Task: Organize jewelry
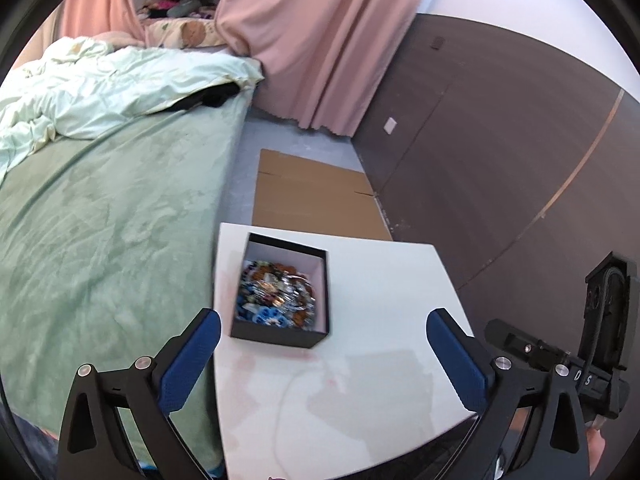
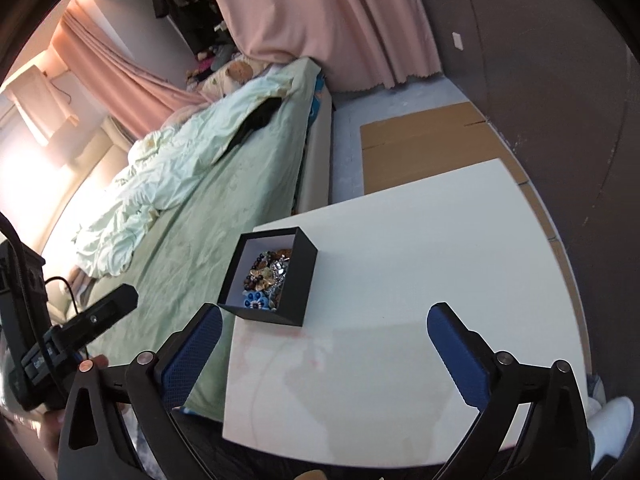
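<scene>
While we hold both grippers above the near part of the white table [image 1: 380,280], their blue fingers [image 1: 192,360] stand spread wide with nothing between them. Our left gripper [image 1: 324,360] and our right gripper [image 2: 324,356] both point down toward the black box [image 1: 316,288], well short of touching it. It sits open near the table's far left corner, just beside the green bed [image 1: 100,240], and a tangled heap of jewelry [image 1: 276,296] fills its bottom. Flat cardboard [image 1: 312,196] lies on the floor beyond the table.

Black box [image 1: 280,336], white table [image 1: 380,280], green bedspread [image 1: 100,220], pink curtains [image 1: 320,40].
</scene>
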{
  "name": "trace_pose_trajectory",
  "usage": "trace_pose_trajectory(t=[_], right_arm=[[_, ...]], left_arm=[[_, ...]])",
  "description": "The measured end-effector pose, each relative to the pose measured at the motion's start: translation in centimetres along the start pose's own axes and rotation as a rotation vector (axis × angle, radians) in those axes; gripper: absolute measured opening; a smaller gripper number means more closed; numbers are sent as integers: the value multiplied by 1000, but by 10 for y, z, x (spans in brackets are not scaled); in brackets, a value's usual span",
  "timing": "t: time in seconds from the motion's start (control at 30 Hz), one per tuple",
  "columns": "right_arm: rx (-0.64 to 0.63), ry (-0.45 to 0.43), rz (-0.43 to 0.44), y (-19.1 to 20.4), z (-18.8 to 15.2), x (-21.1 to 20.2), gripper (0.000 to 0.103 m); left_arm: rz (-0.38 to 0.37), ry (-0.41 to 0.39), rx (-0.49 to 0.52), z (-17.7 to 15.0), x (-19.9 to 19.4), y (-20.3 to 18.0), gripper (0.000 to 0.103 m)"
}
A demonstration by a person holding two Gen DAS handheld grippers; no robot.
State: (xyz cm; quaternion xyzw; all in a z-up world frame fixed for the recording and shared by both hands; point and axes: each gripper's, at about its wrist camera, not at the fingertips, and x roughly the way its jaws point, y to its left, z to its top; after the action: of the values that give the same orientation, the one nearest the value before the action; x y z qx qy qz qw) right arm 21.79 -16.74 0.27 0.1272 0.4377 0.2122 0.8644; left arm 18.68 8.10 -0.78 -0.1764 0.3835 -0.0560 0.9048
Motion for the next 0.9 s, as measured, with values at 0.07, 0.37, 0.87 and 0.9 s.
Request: trace_pose_trajectory(t=[0.07, 0.37, 0.87, 0.9], right_arm=[[-1, -23, -6, -1, -4, -14, 103], [-24, -96, -40, -3, -27, -71, 103], [-39, -221, -83, -3, -78, -157, 103], [-43, -230, -88, -3, -81, -162, 103]], left_arm=[[1, -1, 21, -6, -7, -11, 103], [-16, -56, 93, -27, -49, -46, 103], [-9, -141, 200, -78, -115, -77, 103], [-5, -145, 203, -80, -118, -77, 103]])
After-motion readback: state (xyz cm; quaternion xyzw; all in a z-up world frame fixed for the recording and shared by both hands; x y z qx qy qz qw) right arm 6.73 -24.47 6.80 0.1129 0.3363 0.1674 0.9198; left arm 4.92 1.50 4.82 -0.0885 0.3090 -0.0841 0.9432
